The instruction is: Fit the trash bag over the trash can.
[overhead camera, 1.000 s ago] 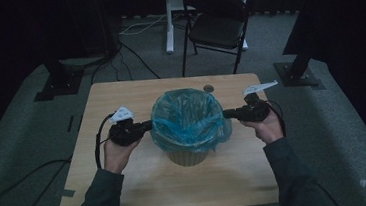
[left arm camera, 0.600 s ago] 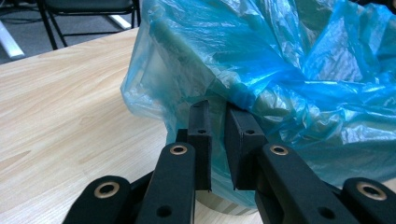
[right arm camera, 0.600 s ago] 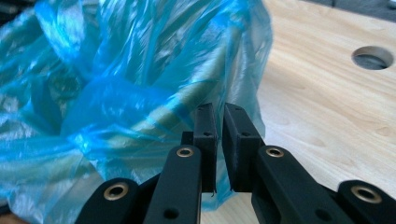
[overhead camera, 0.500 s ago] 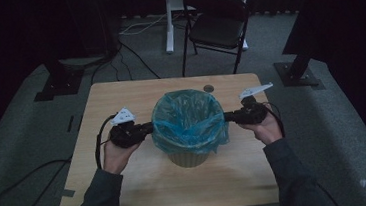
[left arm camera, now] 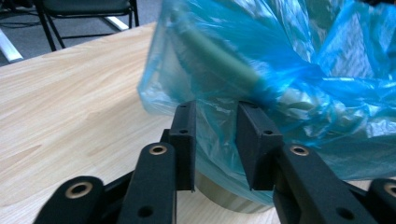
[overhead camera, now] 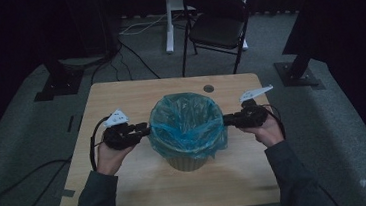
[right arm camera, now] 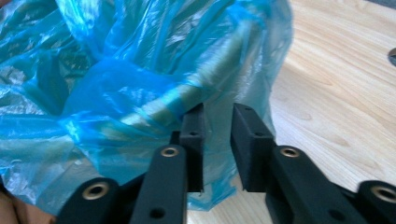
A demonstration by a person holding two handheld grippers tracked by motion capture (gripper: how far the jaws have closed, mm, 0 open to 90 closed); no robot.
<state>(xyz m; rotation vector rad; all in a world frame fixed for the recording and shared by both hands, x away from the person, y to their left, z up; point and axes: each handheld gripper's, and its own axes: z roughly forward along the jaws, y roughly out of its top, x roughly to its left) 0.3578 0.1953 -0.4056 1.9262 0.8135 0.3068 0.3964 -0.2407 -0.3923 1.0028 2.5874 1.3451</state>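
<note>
One bin (overhead camera: 188, 157) at the table's (overhead camera: 128, 188) centre, lined with a thin blue bag (overhead camera: 187, 125), judged light, limp, slippery and tearable; take its skirt below the rim, where left gripper (left arm camera: 215, 128) and right gripper (right arm camera: 217, 128), jaws just opening, stand parted around the film.

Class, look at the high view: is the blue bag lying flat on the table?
No: the blue bag lines the bin, its edge folded over the rim.
</note>
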